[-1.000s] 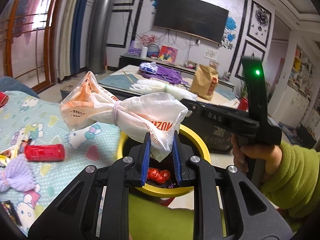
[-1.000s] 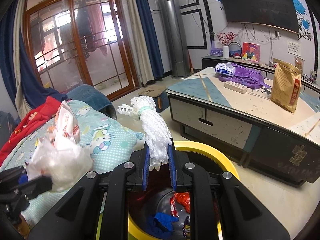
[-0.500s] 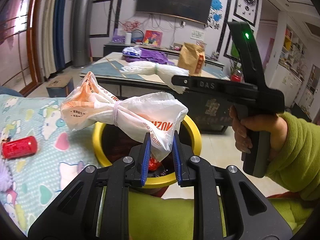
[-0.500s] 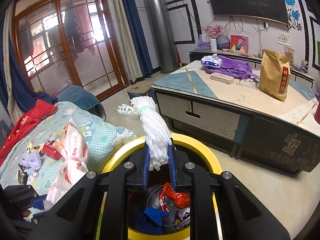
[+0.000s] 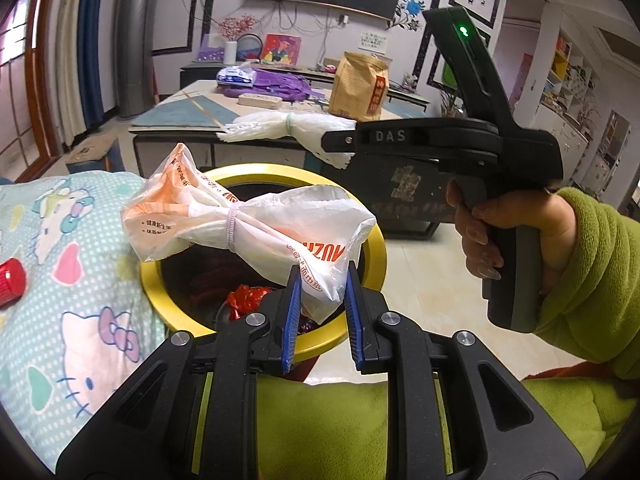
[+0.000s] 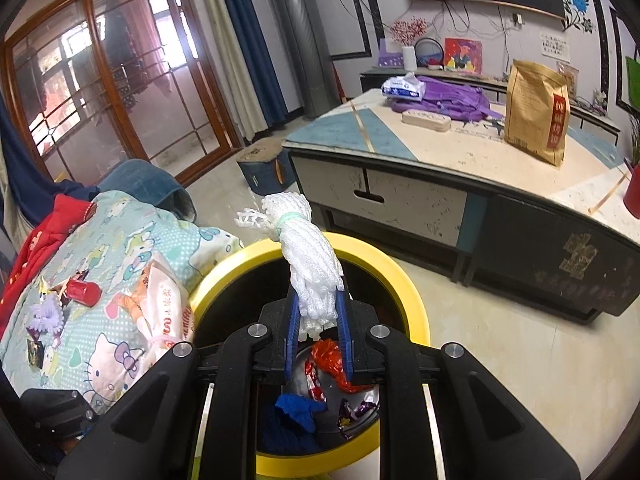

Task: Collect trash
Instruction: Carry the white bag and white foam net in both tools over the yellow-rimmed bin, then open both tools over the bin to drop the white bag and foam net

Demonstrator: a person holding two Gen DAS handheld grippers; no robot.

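The left gripper [image 5: 320, 296] pinches a crinkly tied plastic bag [image 5: 248, 224] and the right gripper [image 6: 318, 320] squeezes a bumpy white foam net [image 6: 308, 264], both over the round yellow bin [image 6: 400, 280].

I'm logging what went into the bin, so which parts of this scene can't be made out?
- Bin floor, right wrist view: hidden by the right tool and its foam net.
- Bin contents, left wrist view: mostly hidden by the plastic bag in the left tool.
- Bag print: creased, only partly legible.
- Red cylinder: cut off by the frame edge.
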